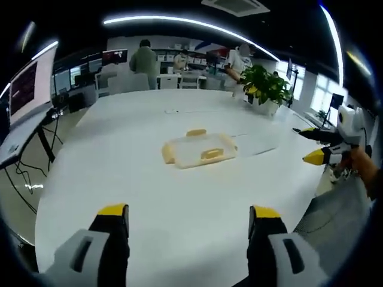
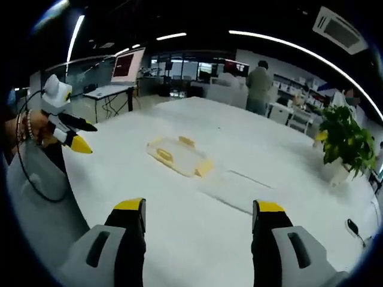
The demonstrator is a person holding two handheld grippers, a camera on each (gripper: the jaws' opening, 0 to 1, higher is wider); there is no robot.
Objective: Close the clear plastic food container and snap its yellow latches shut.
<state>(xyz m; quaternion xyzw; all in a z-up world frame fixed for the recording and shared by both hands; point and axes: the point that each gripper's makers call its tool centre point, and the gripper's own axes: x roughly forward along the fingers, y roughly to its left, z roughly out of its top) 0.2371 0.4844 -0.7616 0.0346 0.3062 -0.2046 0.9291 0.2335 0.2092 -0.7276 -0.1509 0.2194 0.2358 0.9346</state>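
Clear plastic food container [image 1: 198, 150] lies flat near the middle of the white desk [image 1: 149, 197], well apart from both tools. Its yellow latches [image 1: 210, 154] show on the rim: one on the far edge, one on the near side, and another at the left corner in the left gripper view. The lid seems to rest on the base, though at this distance I cannot tell whether any latch is snapped down.

In the left gripper view, the left hand-held gripper [image 1: 187, 216] hovers over the near edge of the desk, its yellow-tipped jaws spread wide with nothing between them. The right hand-held gripper [image 1: 314, 146] shows at the right edge of that view, held by a hand [image 1: 361, 162], its jaws parted and empty.

In the right gripper view, the right hand-held gripper [image 2: 200, 212] is likewise spread and empty, the container [image 2: 178, 156] ahead of it, and the left hand-held gripper [image 2: 75, 136] sits at the left, well apart from the container.

A potted plant [image 1: 264, 87] stands at the far right of the desk. A monitor [image 1: 27, 85] stands at the left; its writing is too small to read. No brand or label is legible on the container.
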